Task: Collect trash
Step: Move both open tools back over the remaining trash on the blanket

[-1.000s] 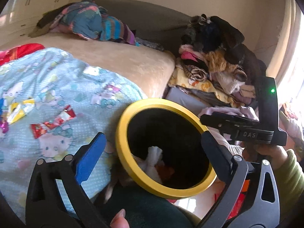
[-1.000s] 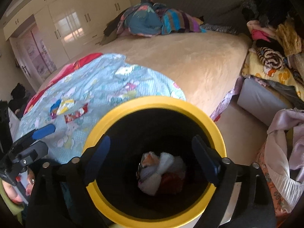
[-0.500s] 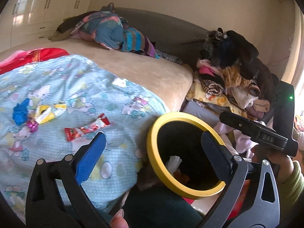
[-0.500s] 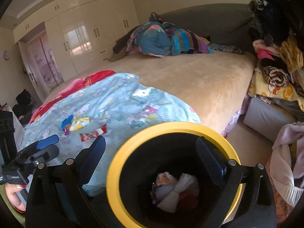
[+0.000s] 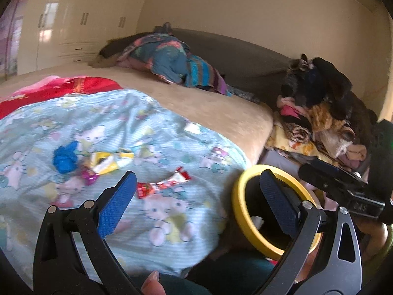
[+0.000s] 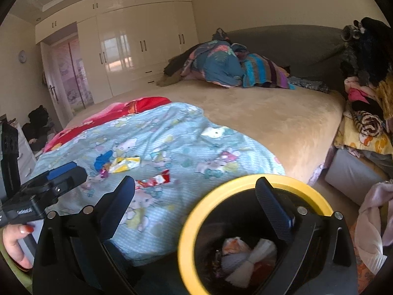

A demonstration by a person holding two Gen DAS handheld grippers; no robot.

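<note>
From the left wrist we've got our left gripper (image 5: pixel 196 196) spread wide with nothing in it, the red wrapper (image 5: pixel 163 184) lying on the blue blanket (image 5: pixel 157 147) just beyond the tips, next to the yellow-rimmed bin (image 5: pixel 237 206). Over on the right wrist, our right gripper (image 6: pixel 196 198) is wide and empty too, hanging above the bin (image 6: pixel 183 241) with crumpled trash (image 6: pixel 248 255) in the bottom.

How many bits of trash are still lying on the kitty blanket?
4: a crumpled blue piece, a yellow-and-white wrapper beside it, a small shiny pink one just below them, and a red wrapper nearest the bin. Folds may hide more.
</note>
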